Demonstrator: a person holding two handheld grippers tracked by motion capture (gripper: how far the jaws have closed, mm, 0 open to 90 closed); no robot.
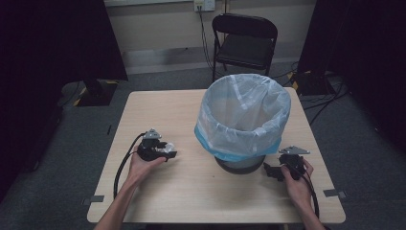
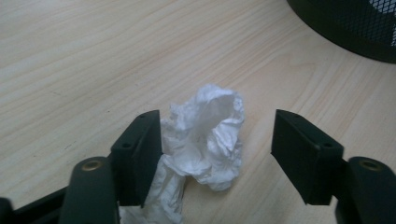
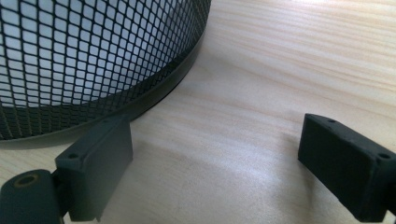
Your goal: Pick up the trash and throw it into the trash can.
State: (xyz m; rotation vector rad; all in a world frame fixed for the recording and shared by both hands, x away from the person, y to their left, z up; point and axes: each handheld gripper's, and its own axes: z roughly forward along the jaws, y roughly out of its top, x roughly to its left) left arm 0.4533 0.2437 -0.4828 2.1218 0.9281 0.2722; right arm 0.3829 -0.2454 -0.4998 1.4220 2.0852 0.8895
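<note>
A crumpled white tissue [image 2: 205,135] lies on the wooden table [image 1: 158,110], left of a black mesh bin [image 1: 244,115] lined with a white and blue bag. My left gripper [image 2: 217,119] straddles the tissue [image 1: 171,148]. One jaw rests against the paper and the other stands clear of it, so the gripper is open. In the high view this left gripper [image 1: 167,153] lies low on the table, held by a hand. My right gripper [image 3: 217,123] is open over bare wood with nothing between its jaws, close beside the bin's base [image 3: 93,56]. In the high view the right gripper [image 1: 270,170] sits at the bin's lower right.
The bin's dark rim [image 2: 345,23] shows at the top right of the left gripper view. A black folding chair [image 1: 244,43] stands behind the table. Cables lie on the floor at the right. Bare tabletop stretches in front of and left of the bin.
</note>
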